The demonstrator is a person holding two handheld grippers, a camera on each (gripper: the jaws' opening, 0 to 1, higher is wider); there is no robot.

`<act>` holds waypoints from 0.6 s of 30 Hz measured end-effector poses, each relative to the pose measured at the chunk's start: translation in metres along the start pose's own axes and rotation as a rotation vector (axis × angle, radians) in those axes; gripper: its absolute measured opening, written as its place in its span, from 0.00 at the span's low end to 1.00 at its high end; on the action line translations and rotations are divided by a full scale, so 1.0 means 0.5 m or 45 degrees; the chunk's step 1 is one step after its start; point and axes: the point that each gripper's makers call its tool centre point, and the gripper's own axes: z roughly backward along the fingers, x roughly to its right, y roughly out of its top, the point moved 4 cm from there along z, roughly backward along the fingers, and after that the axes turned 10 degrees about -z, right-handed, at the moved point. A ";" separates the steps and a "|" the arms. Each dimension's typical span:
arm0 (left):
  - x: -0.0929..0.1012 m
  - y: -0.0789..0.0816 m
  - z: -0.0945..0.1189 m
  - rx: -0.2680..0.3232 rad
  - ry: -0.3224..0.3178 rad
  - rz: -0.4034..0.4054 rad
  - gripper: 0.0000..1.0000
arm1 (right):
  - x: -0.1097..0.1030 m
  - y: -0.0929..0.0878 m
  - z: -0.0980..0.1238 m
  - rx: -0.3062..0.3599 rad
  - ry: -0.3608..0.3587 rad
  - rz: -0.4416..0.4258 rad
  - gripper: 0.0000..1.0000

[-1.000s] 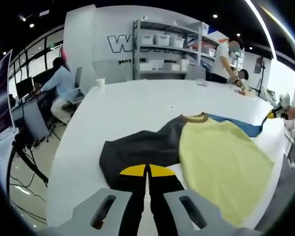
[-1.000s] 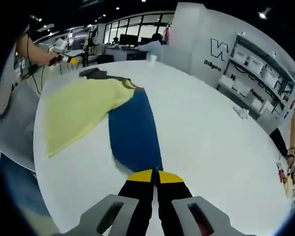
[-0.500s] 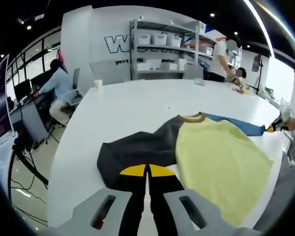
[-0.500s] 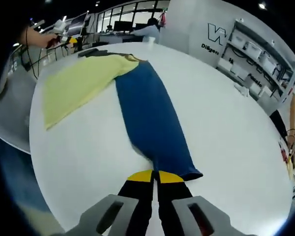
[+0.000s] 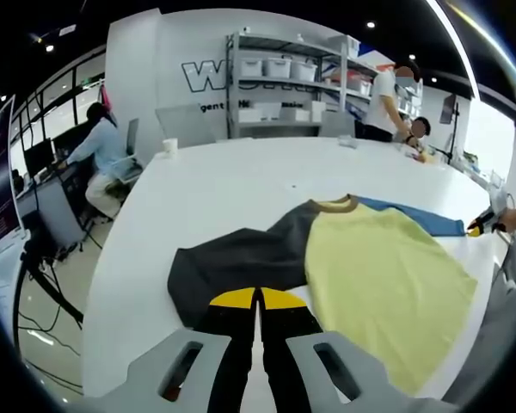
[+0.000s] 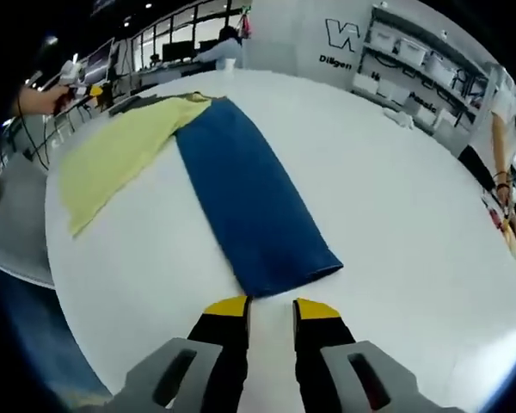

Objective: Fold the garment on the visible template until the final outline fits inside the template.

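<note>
While the garment (image 5: 378,267) lies flat near the white table's (image 5: 232,189) front edge, soft and limp, left gripper (image 5: 258,301) pinches its dark sleeve (image 5: 232,267); right gripper (image 6: 271,310) spread beside the blue cuff (image 6: 284,262), best regrasped.

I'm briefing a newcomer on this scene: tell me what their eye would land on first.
First, the garment spread on the white table: its yellow body in the middle, a dark grey sleeve lying before the left gripper, which is shut on the sleeve's edge. On the other side, the long blue sleeve lies flat, its cuff just ahead of the open right gripper.
</note>
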 end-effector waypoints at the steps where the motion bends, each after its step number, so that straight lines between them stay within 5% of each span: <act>1: 0.000 0.000 0.000 0.000 0.000 0.000 0.00 | 0.012 0.003 0.003 0.017 -0.018 -0.031 0.14; 8: 0.003 -0.007 -0.002 -0.012 0.000 0.001 0.00 | 0.051 0.045 -0.014 0.103 -0.056 -0.200 0.17; 18: 0.002 -0.011 0.000 -0.019 0.004 0.004 0.00 | 0.074 0.066 -0.068 0.067 -0.110 -0.314 0.21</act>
